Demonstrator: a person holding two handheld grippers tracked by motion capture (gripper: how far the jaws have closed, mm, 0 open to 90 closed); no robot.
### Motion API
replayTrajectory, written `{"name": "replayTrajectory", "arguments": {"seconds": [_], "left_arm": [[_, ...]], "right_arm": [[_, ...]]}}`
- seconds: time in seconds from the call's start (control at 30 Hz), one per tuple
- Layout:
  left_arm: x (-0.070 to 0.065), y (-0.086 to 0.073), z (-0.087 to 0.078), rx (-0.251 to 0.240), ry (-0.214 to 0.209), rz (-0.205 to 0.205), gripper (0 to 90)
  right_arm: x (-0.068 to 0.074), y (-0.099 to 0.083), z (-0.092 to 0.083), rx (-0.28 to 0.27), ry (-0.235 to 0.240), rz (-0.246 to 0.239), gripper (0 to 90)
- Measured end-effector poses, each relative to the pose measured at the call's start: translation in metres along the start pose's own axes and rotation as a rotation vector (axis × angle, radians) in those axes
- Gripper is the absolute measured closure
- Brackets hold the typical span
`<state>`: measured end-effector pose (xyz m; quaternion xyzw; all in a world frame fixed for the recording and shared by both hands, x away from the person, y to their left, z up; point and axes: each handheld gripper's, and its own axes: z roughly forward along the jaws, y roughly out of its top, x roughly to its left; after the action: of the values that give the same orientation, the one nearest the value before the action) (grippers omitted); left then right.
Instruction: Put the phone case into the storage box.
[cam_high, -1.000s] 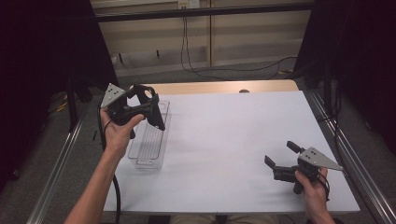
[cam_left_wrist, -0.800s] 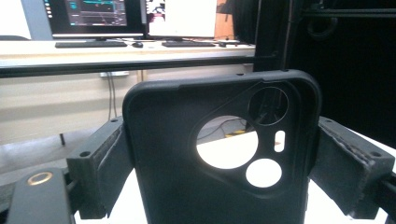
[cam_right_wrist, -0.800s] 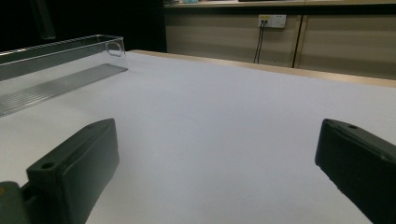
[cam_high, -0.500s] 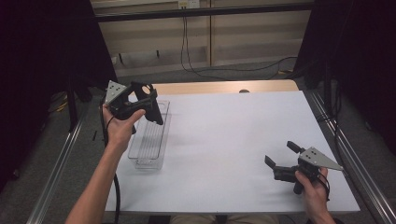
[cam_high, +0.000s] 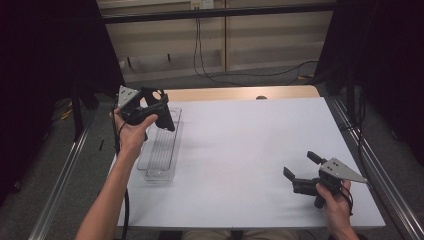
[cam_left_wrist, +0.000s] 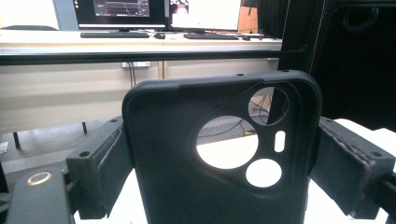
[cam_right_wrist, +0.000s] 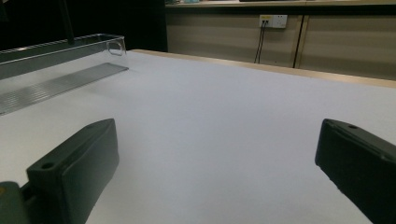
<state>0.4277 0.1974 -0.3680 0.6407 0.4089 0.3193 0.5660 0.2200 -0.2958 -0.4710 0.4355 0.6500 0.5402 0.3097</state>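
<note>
Monitors (cam_left_wrist: 121, 11) and keyboards (cam_left_wrist: 119, 34) sit on a desk beyond the white table (cam_high: 250, 150).

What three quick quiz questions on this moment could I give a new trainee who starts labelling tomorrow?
1. True or false: the left gripper is shut on the black phone case.
2. Which stands nearer the clear tray: A the left gripper, B the right gripper?
3. Fill in: the right gripper's jaws stand ____ above the white table.

Key
1. True: in the left gripper view both jaws press the case's sides.
2. A: it is held above the tray's far end.
3. Open, with nothing between them.
</note>
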Motion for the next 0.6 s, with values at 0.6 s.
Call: {"name": "replayTrajectory", "arguments": {"seconds": [0.6], "left_arm": [[0.009, -0.01, 0.024, 0.002, 0.047, -0.005, 13.0]], "right_arm": [[-0.001, 0.0, -0.001, -0.002, 0.001, 0.0, 0.0]]}}
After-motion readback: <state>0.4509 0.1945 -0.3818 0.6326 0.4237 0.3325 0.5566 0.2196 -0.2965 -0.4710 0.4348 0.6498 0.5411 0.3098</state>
